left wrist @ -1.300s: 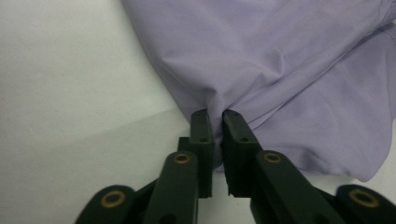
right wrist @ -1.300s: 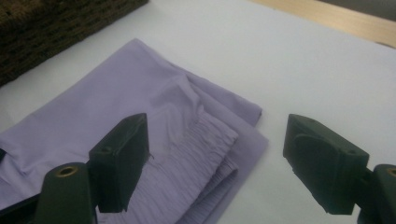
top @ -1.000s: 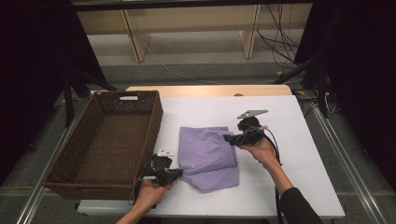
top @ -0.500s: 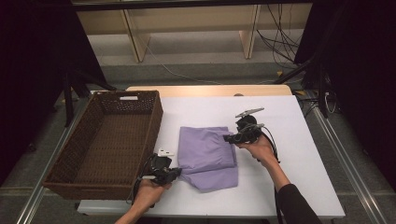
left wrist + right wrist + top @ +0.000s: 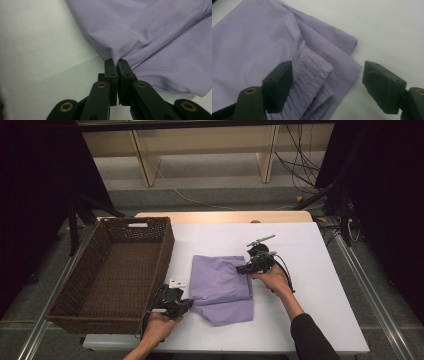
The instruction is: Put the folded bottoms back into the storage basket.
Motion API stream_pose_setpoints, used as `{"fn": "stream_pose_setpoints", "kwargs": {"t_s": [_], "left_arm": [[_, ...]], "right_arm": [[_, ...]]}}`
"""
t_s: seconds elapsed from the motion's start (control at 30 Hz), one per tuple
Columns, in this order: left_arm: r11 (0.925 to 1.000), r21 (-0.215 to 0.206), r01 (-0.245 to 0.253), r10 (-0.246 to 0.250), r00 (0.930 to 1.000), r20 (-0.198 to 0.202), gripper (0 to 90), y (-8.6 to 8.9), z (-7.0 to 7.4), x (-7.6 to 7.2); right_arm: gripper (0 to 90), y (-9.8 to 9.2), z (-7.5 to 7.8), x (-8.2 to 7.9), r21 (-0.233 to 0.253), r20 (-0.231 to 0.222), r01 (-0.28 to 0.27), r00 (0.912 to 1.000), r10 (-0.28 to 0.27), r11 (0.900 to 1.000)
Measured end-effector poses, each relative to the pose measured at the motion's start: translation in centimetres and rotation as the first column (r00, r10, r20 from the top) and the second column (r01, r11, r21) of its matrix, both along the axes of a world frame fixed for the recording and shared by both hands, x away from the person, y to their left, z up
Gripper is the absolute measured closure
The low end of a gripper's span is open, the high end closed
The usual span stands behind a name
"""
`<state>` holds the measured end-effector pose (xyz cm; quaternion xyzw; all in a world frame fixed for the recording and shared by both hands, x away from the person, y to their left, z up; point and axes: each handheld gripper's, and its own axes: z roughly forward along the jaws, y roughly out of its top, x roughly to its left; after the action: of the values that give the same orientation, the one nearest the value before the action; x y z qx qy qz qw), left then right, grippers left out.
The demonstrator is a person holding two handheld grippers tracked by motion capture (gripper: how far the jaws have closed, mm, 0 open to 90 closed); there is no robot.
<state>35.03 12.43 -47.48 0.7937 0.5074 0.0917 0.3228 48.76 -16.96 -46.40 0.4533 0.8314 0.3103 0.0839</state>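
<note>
Left gripper view: left gripper [image 5: 117,61] pinches the purple garment [image 5: 155,32] (probably shorts); right gripper [image 5: 327,82] gapes.

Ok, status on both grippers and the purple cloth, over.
Left gripper shut on folded purple cloth, near edge. Right gripper open over its gathered elastic corner. Brown wicker basket left of cloth, nothing between.

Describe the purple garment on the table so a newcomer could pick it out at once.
On the white table, look just right of the big brown wicker basket. The purple garment lies there folded flat, between the left gripper, shut on its near-left edge, and the open right gripper at its far-right corner. It is the table's one soft lilac thing, with a gathered elastic band.
</note>
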Motion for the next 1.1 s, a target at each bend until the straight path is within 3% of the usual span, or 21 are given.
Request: {"fn": "stream_pose_setpoints", "kwargs": {"t_s": [0.23,0.3,0.37,0.57,0.63,0.73,0.8,1.1], "left_arm": [[1.0000,-0.004,0.001,-0.001,1.0000,-0.003,87.6,-0.02,0.01,0.00],[1.0000,-0.005,0.001,-0.002,1.0000,-0.004,87.5,-0.03,0.01,0.00],[1.0000,-0.006,0.002,-0.002,1.0000,-0.005,87.5,-0.02,0.01,0.00],[1.0000,-0.009,0.001,-0.001,1.0000,-0.006,87.5,-0.02,0.01,0.01],[1.0000,-0.009,0.001,-0.001,1.0000,-0.006,87.4,-0.02,0.01,0.01],[1.0000,-0.009,0.000,0.000,1.0000,-0.008,87.4,-0.04,0.00,0.02],[0.9999,-0.010,-0.001,0.001,1.0000,-0.008,87.4,-0.05,-0.04,0.03],[0.9999,-0.011,0.002,-0.002,1.0000,-0.004,87.3,-0.06,-0.10,0.03]], "right_arm": [[25.0,-0.11,-0.72,0.39,-0.001,-0.039,0.019,0.9991,-0.019,1.000],[27.0,-0.05,-1.02,0.45,0.007,-0.071,0.023,0.9972,-0.023,1.000],[27.8,-0.01,-1.05,0.43,0.008,-0.069,0.030,0.9972,-0.029,1.000],[39.9,0.08,-0.88,0.28,0.020,-0.098,0.043,0.9944,-0.041,0.999],[50.3,0.05,-0.87,0.22,0.045,-0.118,0.043,0.9923,-0.037,0.998],[55.5,0.01,-0.90,0.20,0.067,-0.136,0.041,0.9902,-0.031,0.997],[64.6,0.02,-0.93,0.15,0.094,-0.153,0.033,0.9881,-0.018,0.995],[79.6,0.25,-0.94,-0.15,0.107,-0.131,0.017,0.9913,-0.003,0.994]]}}
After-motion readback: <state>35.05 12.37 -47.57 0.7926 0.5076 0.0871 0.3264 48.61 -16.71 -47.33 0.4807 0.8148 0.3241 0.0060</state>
